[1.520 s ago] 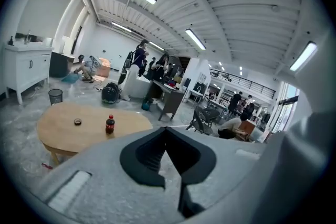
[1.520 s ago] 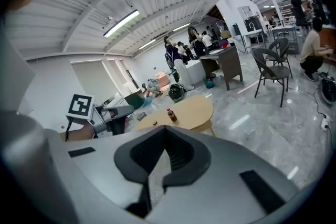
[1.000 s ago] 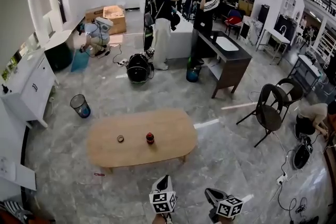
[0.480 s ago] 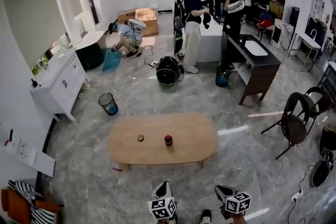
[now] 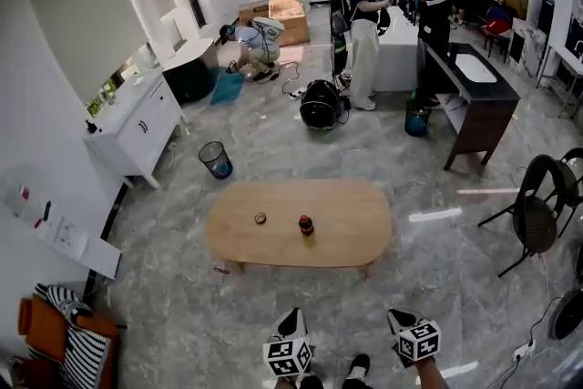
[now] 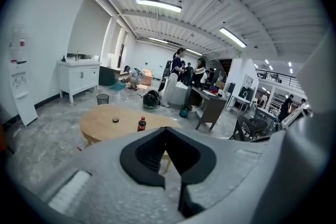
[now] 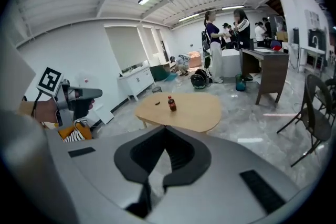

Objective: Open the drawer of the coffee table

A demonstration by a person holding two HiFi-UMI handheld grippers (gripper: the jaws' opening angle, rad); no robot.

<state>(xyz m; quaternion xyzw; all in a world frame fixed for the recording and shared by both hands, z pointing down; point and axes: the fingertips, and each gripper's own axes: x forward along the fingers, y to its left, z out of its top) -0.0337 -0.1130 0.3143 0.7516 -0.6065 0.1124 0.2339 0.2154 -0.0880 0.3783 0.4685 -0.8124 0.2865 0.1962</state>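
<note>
The oval wooden coffee table (image 5: 346, 232) stands on the grey floor, a few steps ahead of me. A small dark bottle with a red cap (image 5: 306, 225) and a small round lid (image 5: 260, 218) rest on its top. No drawer front shows from here. My left gripper (image 5: 290, 316) and right gripper (image 5: 398, 317) are at the bottom edge, well short of the table, both shut and empty. The table (image 6: 107, 124) and bottle (image 6: 141, 124) lie beyond the closed left gripper (image 6: 165, 131). Past the closed right gripper (image 7: 166, 131) I see the table (image 7: 191, 110) and bottle (image 7: 170, 103).
A mesh bin (image 5: 216, 159) and a white cabinet (image 5: 137, 127) stand left of the table. A dark desk (image 5: 478, 96) and a black chair (image 5: 537, 214) are to the right. Several people (image 5: 364, 14) stand at the back. Striped and orange cushions (image 5: 64, 342) lie at bottom left.
My view has swung left, so the table now sits further right and a little nearer in the head view. Both grippers stay low at the bottom edge, still shut.
</note>
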